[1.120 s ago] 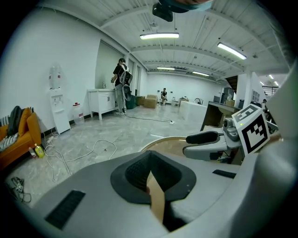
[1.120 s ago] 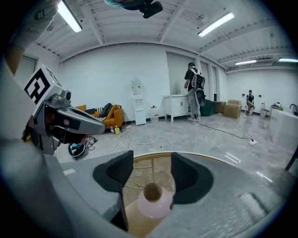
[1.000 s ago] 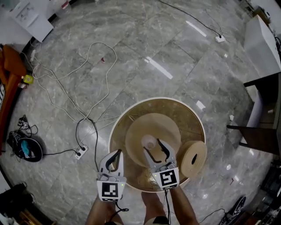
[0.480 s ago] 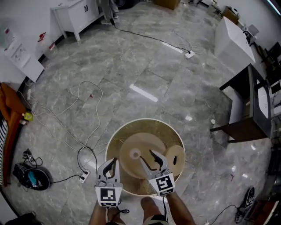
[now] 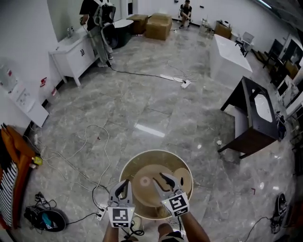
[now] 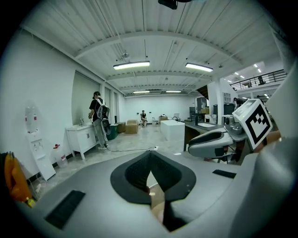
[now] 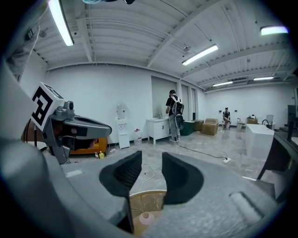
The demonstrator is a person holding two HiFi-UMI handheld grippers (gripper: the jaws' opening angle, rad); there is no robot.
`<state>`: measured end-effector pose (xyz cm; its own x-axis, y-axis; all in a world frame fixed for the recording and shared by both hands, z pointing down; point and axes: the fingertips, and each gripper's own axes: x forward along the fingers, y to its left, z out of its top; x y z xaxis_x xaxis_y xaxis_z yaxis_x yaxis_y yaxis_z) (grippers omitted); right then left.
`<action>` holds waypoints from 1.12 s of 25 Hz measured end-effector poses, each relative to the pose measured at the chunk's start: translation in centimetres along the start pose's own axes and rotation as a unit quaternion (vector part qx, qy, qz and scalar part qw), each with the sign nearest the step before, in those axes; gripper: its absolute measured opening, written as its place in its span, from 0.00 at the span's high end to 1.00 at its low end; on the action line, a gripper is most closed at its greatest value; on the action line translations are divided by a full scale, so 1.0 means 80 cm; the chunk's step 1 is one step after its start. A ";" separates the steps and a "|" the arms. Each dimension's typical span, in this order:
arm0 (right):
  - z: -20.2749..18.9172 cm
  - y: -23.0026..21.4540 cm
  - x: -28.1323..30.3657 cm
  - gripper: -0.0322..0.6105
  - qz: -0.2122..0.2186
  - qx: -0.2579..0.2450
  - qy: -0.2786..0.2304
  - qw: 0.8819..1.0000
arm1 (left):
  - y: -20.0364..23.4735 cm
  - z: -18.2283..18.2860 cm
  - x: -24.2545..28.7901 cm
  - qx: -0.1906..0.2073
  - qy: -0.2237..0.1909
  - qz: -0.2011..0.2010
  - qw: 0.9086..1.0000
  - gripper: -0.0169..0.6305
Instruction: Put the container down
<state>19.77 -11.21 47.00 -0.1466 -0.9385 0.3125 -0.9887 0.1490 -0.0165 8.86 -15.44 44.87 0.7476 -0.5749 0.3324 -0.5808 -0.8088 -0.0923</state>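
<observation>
Marble floor (image 5: 156,108): loose cables (image 5: 90,126) beside container (image 5: 137,165), dark desk (image 5: 255,113) well apart

Container (image 5: 156,153) on the floor at the near middle, the room spread out behind it

In the container lies a large disc (image 5: 144,191), with a smaller disc (image 5: 181,176) at its right against the wall; left of it cables (image 5: 78,158) trail over the floor, a power strip (image 5: 100,215) just beside its near-left rim; right and farther back stands a dark desk (image 5: 246,94), a white desk (image 5: 227,52) behind that; far left a cabinet (image 5: 75,52) against the wall, a person (image 5: 92,9) standing behind it; boxes (image 5: 158,26) at the far end.
</observation>
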 end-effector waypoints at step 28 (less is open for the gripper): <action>0.068 0.121 -0.261 0.95 -0.218 0.023 -0.049 0.974 | -0.049 0.060 -0.215 0.059 -0.054 -0.112 0.990 0.95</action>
<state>13.09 8.13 35.19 0.2880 -0.9350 0.2071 -0.9576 -0.2827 0.0554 -0.20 -2.99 35.04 0.8871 -0.3839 0.2561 -0.3591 -0.9228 -0.1395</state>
